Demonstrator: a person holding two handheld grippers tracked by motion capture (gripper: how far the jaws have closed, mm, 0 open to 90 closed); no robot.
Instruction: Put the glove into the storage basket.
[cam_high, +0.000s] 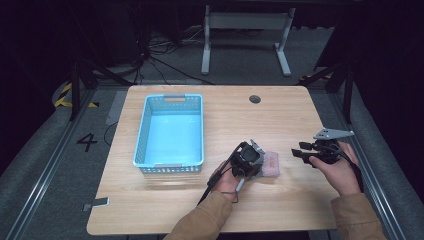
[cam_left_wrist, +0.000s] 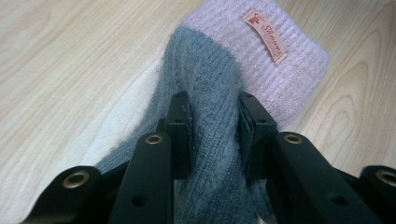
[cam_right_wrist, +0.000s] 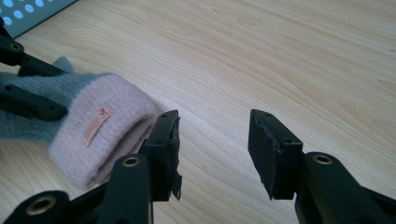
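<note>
We count one knitted glove (cam_left_wrist: 219, 88), one blue basket (cam_high: 171, 131) and two grippers on a single wooden table (cam_high: 200, 205). The glove lies toward four o'clock on the tabletop in the high view, grey in the body with a pale pink ribbed cuff (cam_right_wrist: 109, 133). Our left gripper (cam_left_wrist: 212, 126) sits right over it, jaws pressed into the grey knit from both sides, the fabric bunched up between them. Our right gripper (cam_right_wrist: 212, 140), at three o'clock of the glove and just beside the cuff, has its jaws spread wide with bare wood between them; its left jaw is close to the cuff, though we cannot tell whether they touch.

The perforated basket stands at ten o'clock from the glove, well apart. A small round grommet (cam_high: 255, 99) is set in the table toward twelve o'clock. Beyond the far edge we see a white frame (cam_high: 245, 30) and cables on the floor, and a "4" (cam_high: 87, 142) marked on the floor at nine o'clock.

A small salmon tag (cam_left_wrist: 265, 35) on the cuff bears script, too small for us to read.
</note>
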